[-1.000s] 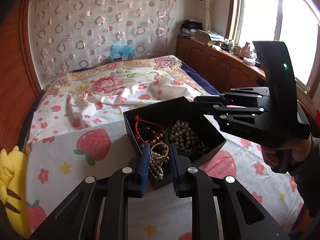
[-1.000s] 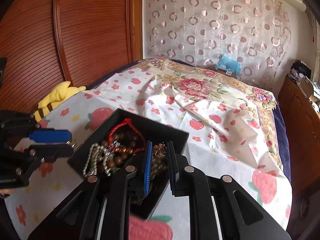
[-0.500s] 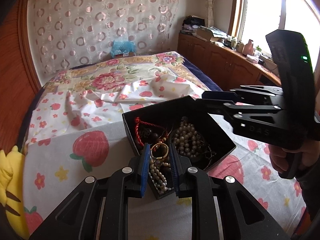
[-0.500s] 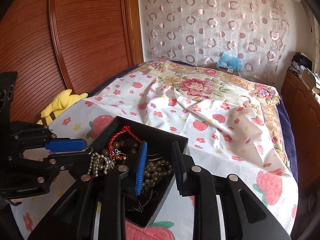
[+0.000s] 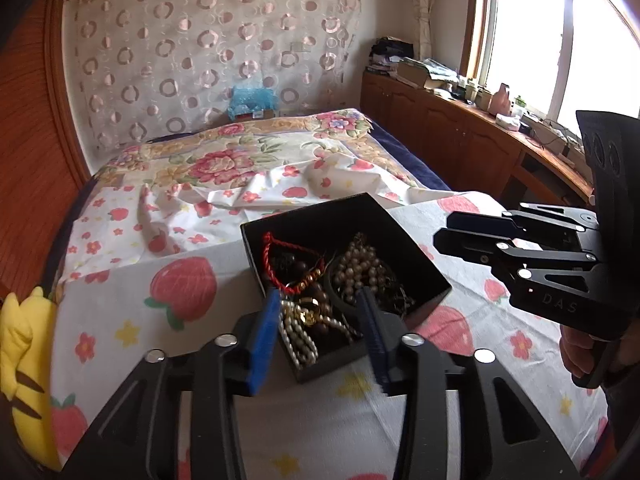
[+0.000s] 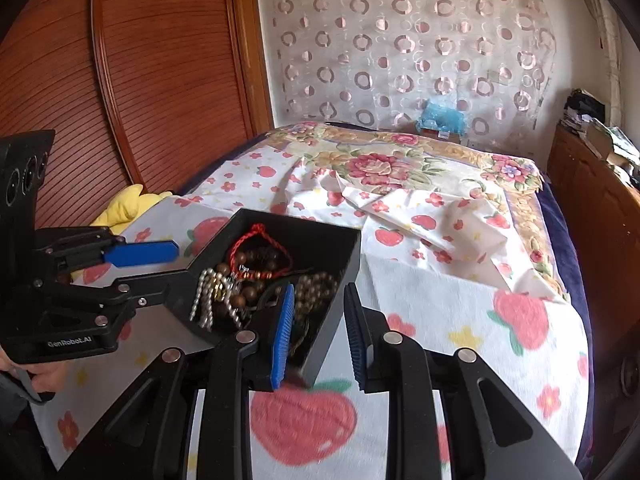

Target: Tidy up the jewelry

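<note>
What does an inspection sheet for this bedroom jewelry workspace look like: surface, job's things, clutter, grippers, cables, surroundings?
Surface: bed under a white strawberry-print sheet, rumpled farther back.
Job's things: open square black jewelry box on the sheet, holding a red braided cord bracelet, a white pearl strand, a grey-brown bead strand, dark wooden beads and a gold ring, all tangled.
Clutter: yellow plush toy at the bed's edge.
Grippers: left gripper with jaws opening, the box's near corner between them; right gripper open, straddling a box wall.
Cables: wires on the window ledge.
Surroundings: ring-patterned curtain, wooden slatted wardrobe, wooden cabinets with piled items.
</note>
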Tool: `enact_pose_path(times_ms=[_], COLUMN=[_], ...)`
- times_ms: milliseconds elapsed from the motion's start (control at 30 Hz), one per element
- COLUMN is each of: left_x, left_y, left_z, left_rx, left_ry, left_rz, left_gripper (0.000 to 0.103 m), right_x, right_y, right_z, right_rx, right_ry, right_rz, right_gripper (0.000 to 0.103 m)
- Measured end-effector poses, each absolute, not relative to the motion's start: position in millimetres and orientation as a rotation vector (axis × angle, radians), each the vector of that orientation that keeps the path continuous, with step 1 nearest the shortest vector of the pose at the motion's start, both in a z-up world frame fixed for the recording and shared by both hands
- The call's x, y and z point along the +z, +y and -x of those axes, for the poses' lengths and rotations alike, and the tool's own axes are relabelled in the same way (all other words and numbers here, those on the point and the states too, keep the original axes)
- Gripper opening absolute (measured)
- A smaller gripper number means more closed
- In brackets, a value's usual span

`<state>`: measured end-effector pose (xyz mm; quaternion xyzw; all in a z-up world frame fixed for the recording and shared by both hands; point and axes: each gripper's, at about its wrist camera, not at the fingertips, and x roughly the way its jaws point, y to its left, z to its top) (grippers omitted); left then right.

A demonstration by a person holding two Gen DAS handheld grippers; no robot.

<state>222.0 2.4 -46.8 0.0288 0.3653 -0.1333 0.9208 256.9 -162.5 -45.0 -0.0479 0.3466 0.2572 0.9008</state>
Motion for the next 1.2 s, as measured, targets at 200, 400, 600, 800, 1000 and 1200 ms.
enact_pose_path(times_ms=[200,400,600,800,1000,1200], left_x=[-43,-41,-36,-22,-3,8], left_y=[12,15,18,12,12,12], left_z=[-190,-157,-129,-103,-75,-54], left_rx=[-0.198,-0.121,-0.093,-0.074,-0.045,-0.030], left_ry=[0.708,0.675,0.647,0.607,0.551,0.538], left_rz=[-0.057,-0.062,-0.033,-0.038,-0.020,-0.012], left_gripper=[0.077,0.094,0.095,0.095,0.095,0.095], right_x=[-45,-45,-39,-26,-8,0], right_y=[-171,-174,-175,-180,-189,-197], right_z=[-231,-201,-174,-147,-115,-91], right_rx=[0.494,0.455,0.422,0.384,0.332,0.317], right_ry=[0.702,0.669,0.623,0.574,0.508,0.478], right_rz=[0.081,0.080,0.084,0.062,0.032,-0.007], right_gripper=[0.039,0.071,0.093,0.100,0.100,0.100])
